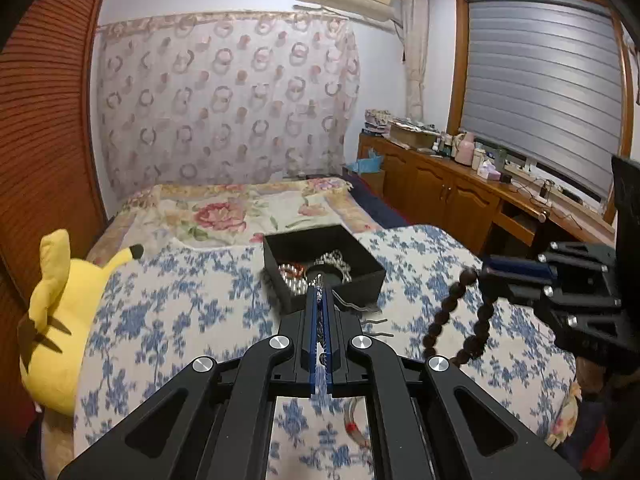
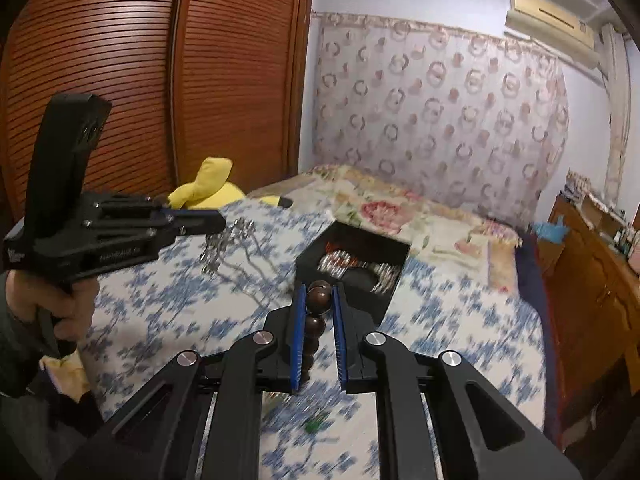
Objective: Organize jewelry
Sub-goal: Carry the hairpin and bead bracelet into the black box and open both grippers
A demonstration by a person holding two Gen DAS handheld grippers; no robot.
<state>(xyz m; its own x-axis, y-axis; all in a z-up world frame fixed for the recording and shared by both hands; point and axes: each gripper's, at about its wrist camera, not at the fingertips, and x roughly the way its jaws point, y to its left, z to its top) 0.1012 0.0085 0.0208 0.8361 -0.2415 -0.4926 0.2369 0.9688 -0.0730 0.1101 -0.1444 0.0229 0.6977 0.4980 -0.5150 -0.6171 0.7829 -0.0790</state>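
Pinched tight, the left gripper [image 1: 320, 300] carries a silver chain [image 2: 224, 246] dangling over the blue-flowered bedspread [image 1: 180, 300]; the right gripper [image 2: 319, 300] clamps a brown bead bracelet [image 1: 456, 312]. Just beyond sits the black box [image 1: 356, 276], already holding jewelry. Both pieces hang loose, so a swinging strand could catch the box wall and spill outside.

A bed [image 1: 200, 312] in blue-flowered cover fills the room; louvred wardrobe [image 2: 120, 80] at nine o'clock, shuttered window [image 1: 540, 92] over wooden cabinets [image 1: 440, 192] at two, patterned curtain [image 1: 224, 100] at twelve.
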